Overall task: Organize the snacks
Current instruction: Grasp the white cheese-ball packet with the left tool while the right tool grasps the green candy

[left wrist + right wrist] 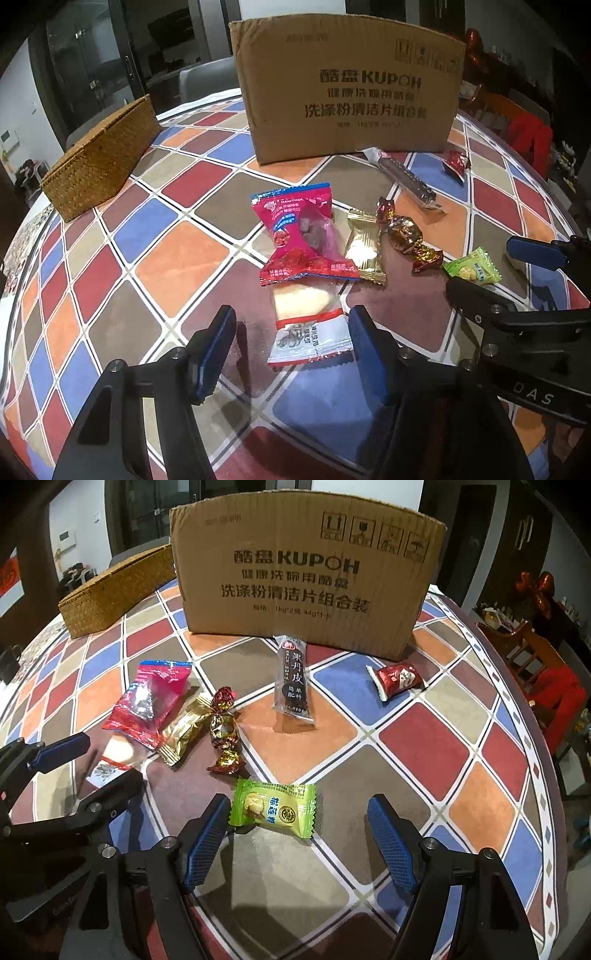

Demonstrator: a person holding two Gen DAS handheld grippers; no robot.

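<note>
A white snack packet lies on the table between the blue pads of my left gripper. The left gripper is open, and only the right pad is near the wrapper's edge. A green candy lies inside my open right gripper, close to its left pad. Beyond them lie a red packet, a gold packet, a twisted foil candy, a dark snack stick and a small red candy. A woven basket stands far left.
A tall cardboard box stands upright at the back of the checkered tablecloth. The round table's edge curves down the right side, with wooden chairs beyond it. The two grippers sit side by side, close together.
</note>
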